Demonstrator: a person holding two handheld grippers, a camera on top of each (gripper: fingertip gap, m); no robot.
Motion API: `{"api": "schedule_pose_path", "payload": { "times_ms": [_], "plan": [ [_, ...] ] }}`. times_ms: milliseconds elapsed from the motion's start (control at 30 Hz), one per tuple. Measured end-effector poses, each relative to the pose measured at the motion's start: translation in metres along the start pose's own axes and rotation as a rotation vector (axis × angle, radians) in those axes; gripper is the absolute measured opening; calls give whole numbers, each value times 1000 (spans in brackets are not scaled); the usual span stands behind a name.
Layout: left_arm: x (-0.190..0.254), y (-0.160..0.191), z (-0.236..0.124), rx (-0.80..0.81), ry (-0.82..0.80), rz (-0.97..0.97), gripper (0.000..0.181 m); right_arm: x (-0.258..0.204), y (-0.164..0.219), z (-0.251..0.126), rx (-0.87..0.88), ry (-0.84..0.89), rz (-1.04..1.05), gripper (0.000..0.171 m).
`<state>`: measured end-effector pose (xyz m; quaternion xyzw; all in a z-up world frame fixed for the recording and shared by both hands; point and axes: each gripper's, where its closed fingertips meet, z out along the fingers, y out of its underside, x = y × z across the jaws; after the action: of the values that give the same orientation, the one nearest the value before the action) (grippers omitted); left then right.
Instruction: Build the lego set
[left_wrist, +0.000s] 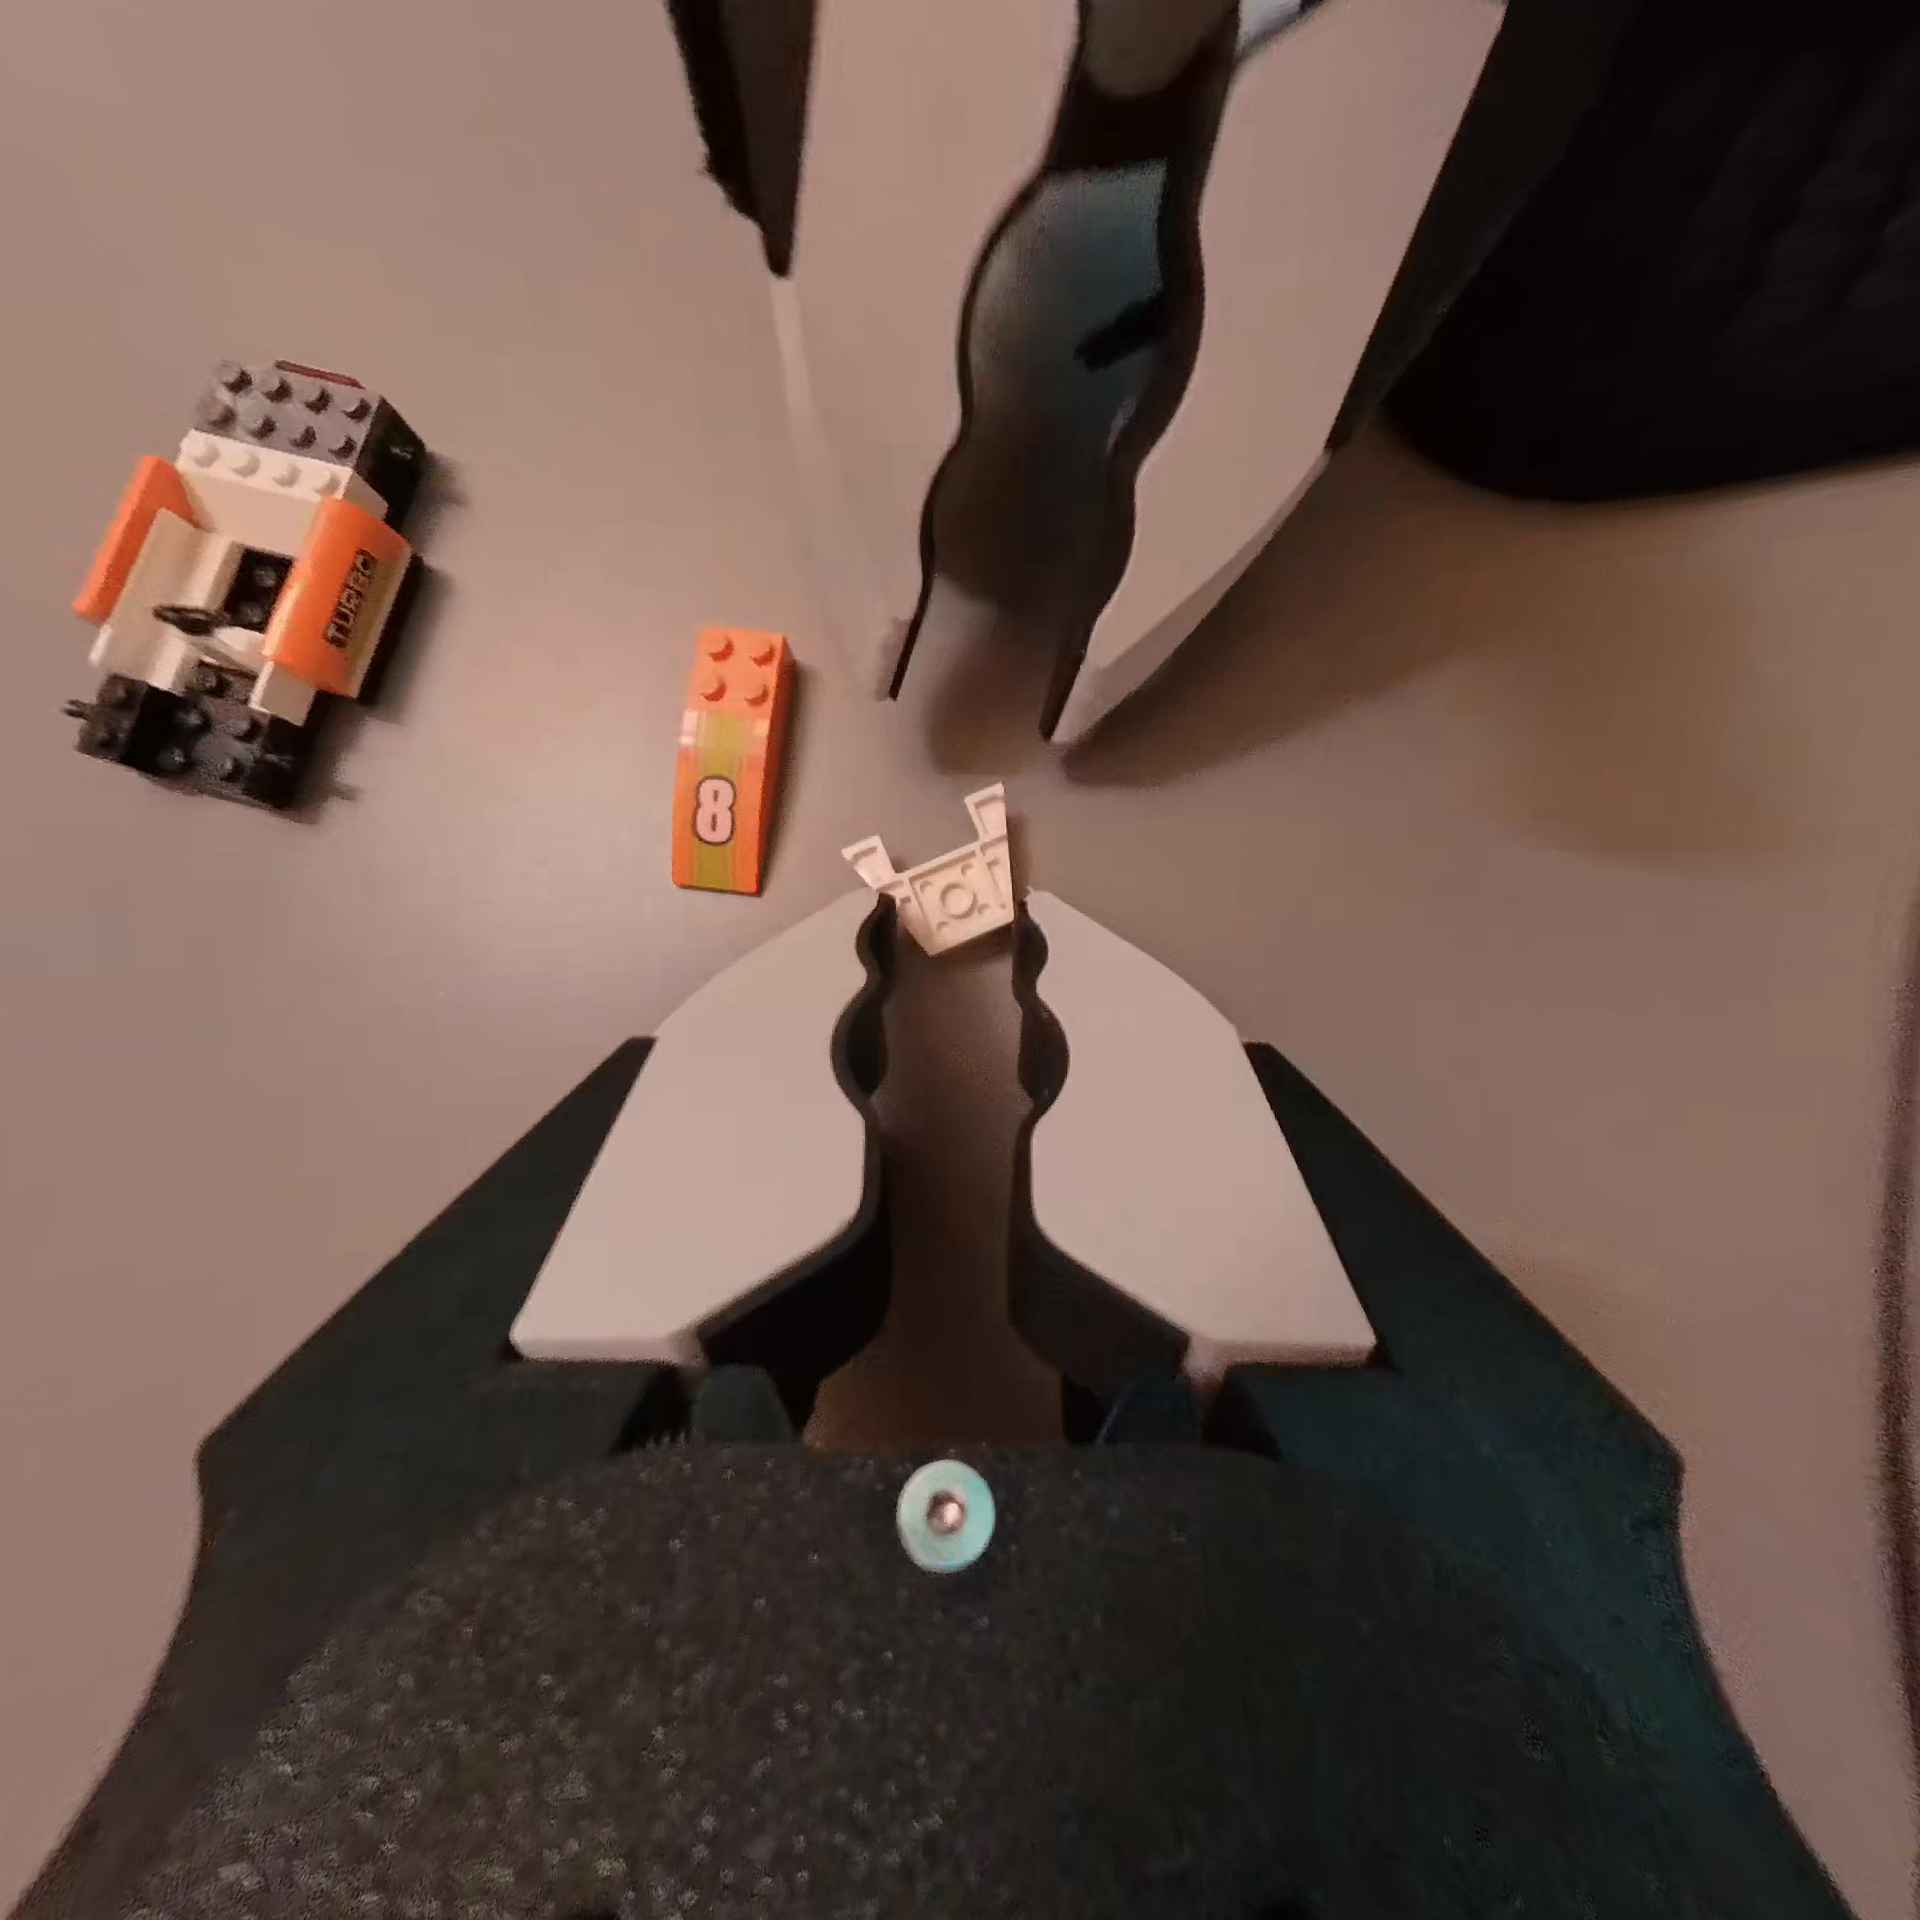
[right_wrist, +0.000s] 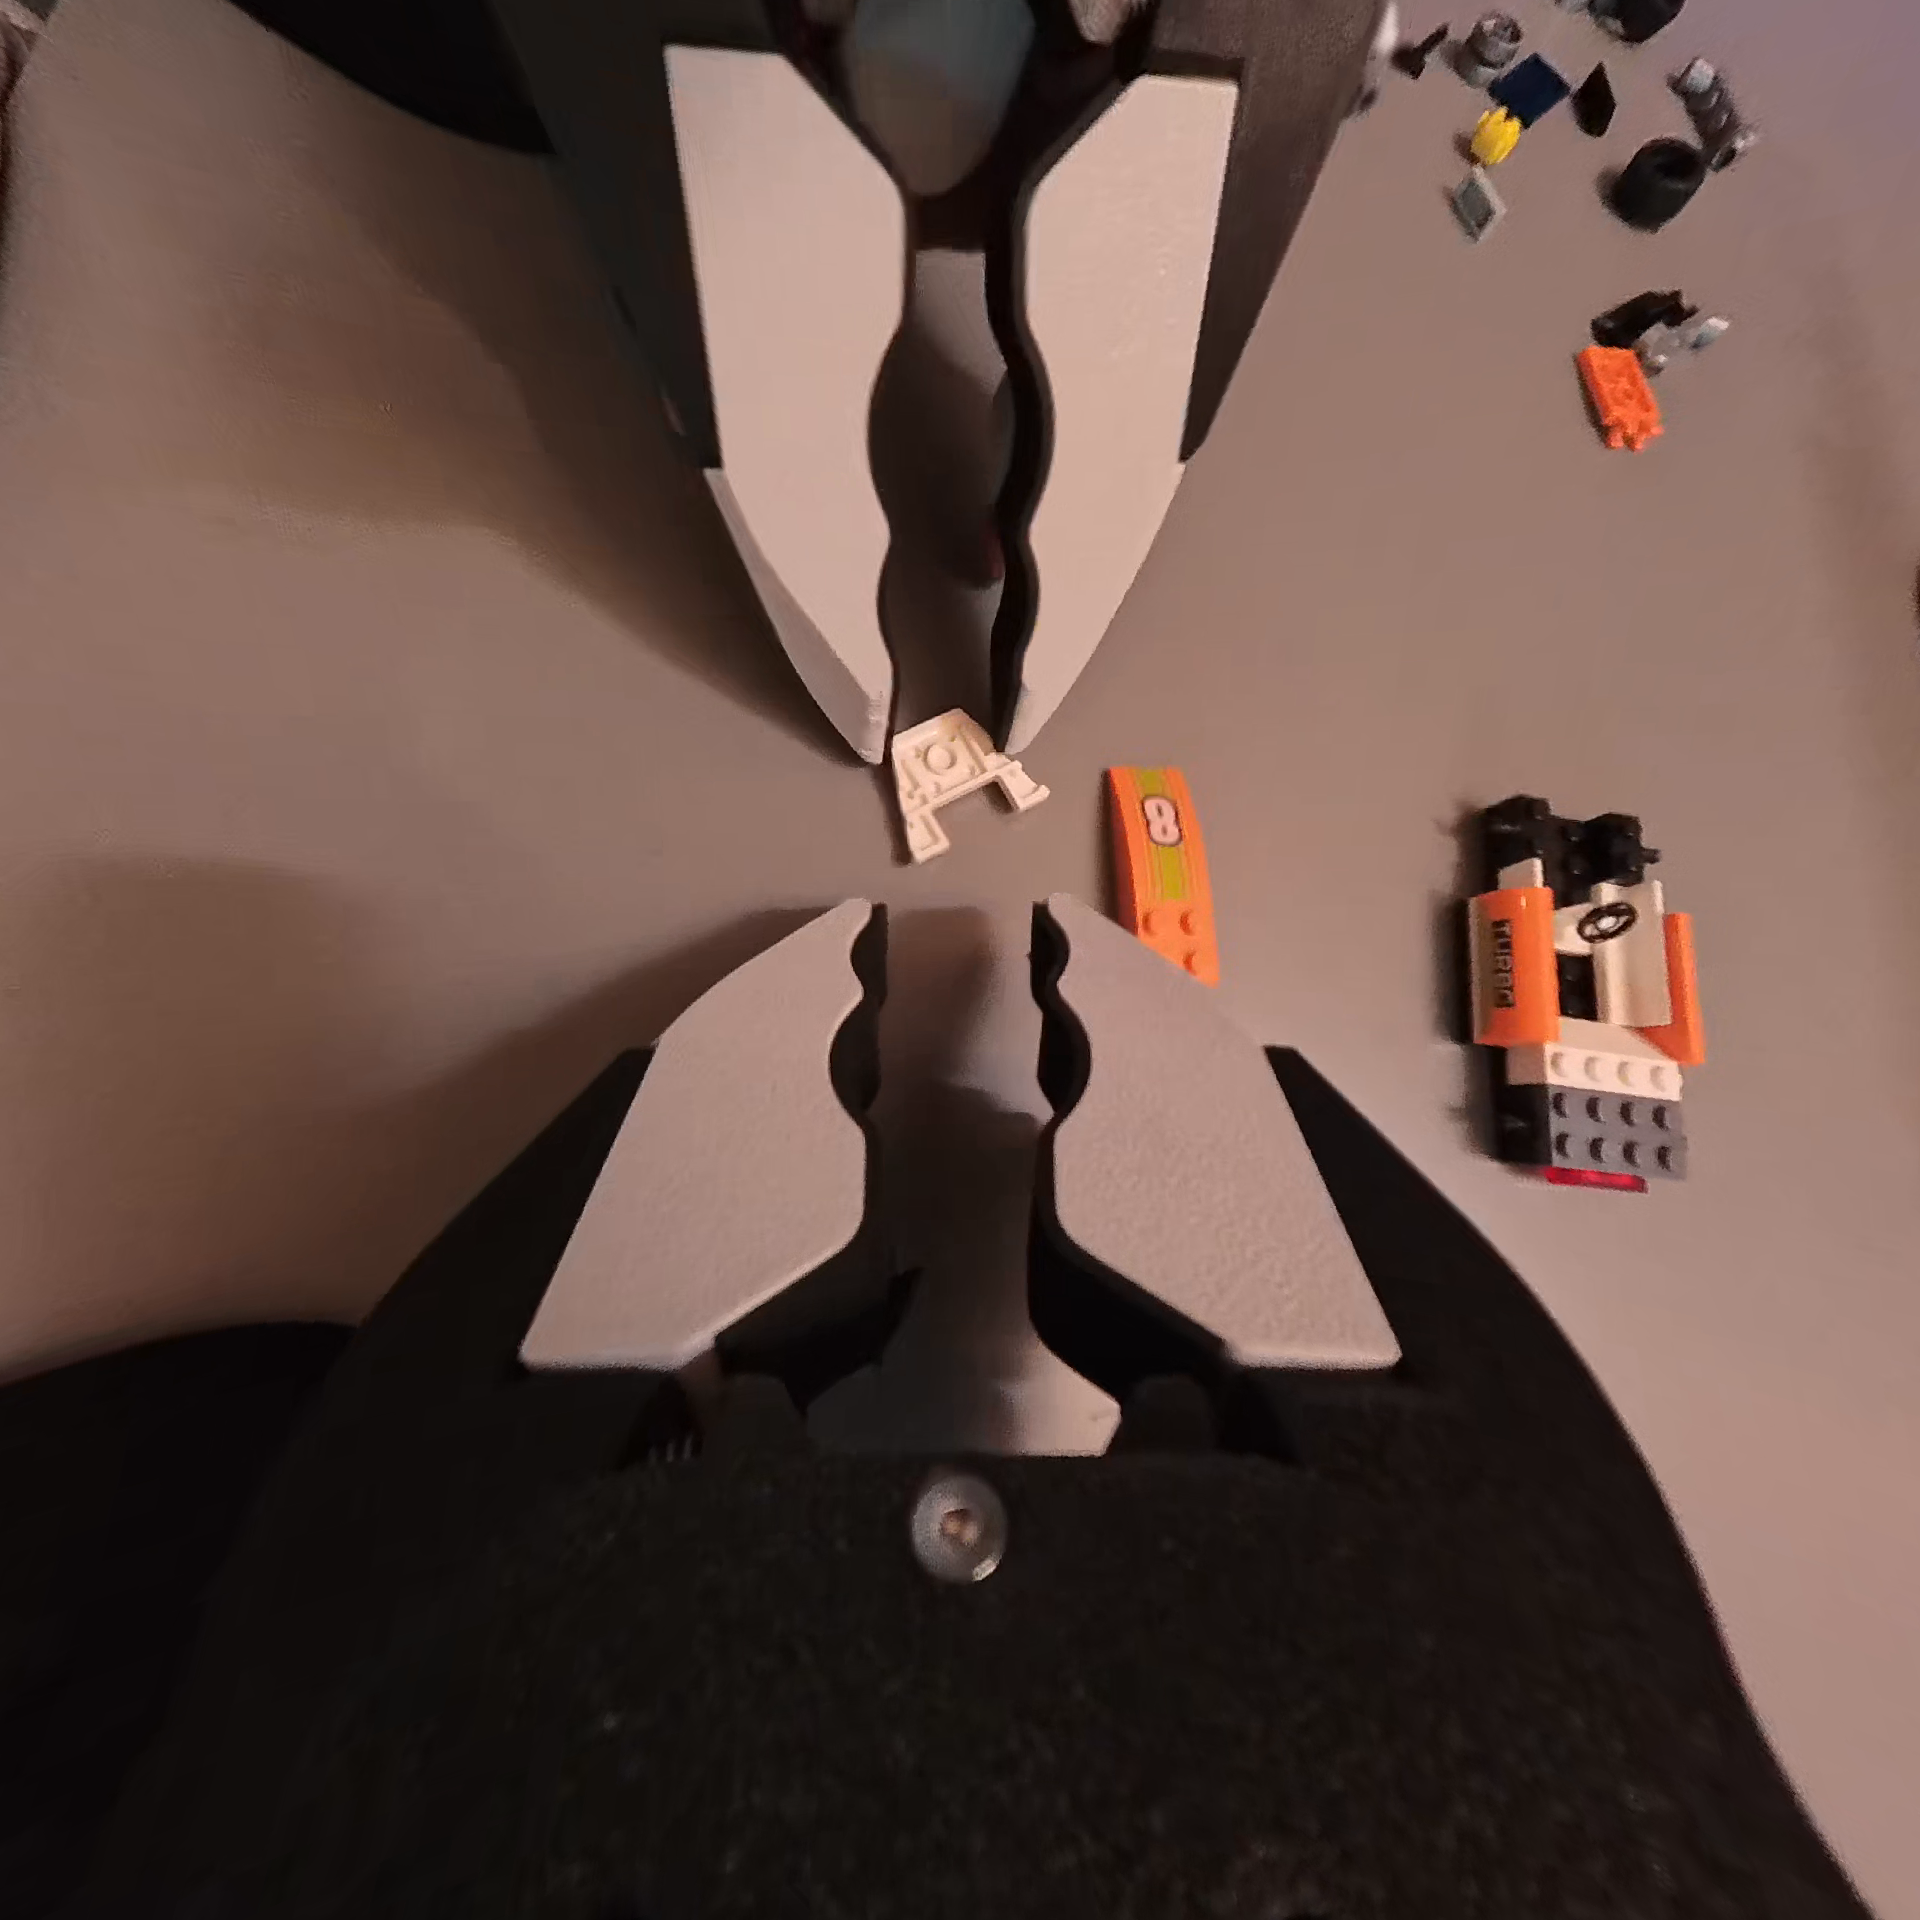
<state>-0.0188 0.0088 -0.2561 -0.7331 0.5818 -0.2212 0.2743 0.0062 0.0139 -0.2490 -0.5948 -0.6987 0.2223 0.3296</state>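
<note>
In the left wrist view, the left gripper (left_wrist: 951, 914) occupies the lower centre of the frame, its two grey fingers closed on a small white wedge plate (left_wrist: 951, 878) with a forked, notched far end; the piece is pinched at its solid end, right at the fingertips, with the underside facing the camera. To the left of the tips, an orange sloped brick (left_wrist: 727, 758) with a printed stripe and four studs lies flat on the grey-brown table (left_wrist: 416, 1039). At the left edge of the frame sits the partly built car (left_wrist: 249, 582), made of black, white, orange and grey bricks. The right gripper (left_wrist: 977, 696) enters from the upper centre, blurred, pointing down toward the white piece, its tips near the piece but apart from it. In the right wrist view, the right gripper (right_wrist: 956, 914) fills the lower centre with its fingers spread apart and nothing between them. Directly above, the left gripper (right_wrist: 940, 743) reaches down from the top of the frame, clamping the white wedge plate (right_wrist: 951, 790), whose forked end points toward the right gripper's tips. The orange sloped brick (right_wrist: 1164, 873) lies just right of centre, and the partly built car (right_wrist: 1579, 997) stands farther right. A scatter of loose small parts (right_wrist: 1600, 156), including a black tyre (right_wrist: 1657, 182) and an orange plate (right_wrist: 1619, 395), occupies the upper right corner.
</note>
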Motion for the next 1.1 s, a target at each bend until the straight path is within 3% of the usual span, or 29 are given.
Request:
{"api": "schedule_pose_path", "payload": {
  "times_ms": [233, 367, 467, 500, 600, 667, 800, 1000, 1100],
  "plan": [
    [15, -25, -33, 262, 425, -395, 21, -6, -43, -8, 203, 71, -155, 26],
    [23, -28, -40, 305, 555, -462, 21, -14, -59, -14, 271, 60, -204, 11],
    [24, -32, -45, 334, 578, -461, 20, -19, -61, -16, 288, -17, -102, 5],
    [23, -34, -46, 348, 570, -447, 12, -17, -61, -18, 287, -46, -36, 4],
    [20, -34, -49, 357, 469, -333, 25, -12, -58, -21, 259, -197, 235, 3],
    [16, -34, -50, 362, 404, -281, 24, -12, -60, -23, 255, -327, 413, 3],
    [24, -34, -48, 360, 430, -290, 14, -7, -65, -22, 251, -535, 731, 3],
    [19, -36, -50, 406, 462, -389, 5, -2, -70, -23, 293, -644, 816, 3],
    [11, -39, -53, 450, 513, -505, 5, 11, -69, -31, 352, -508, 679, 3]
  ]
}}
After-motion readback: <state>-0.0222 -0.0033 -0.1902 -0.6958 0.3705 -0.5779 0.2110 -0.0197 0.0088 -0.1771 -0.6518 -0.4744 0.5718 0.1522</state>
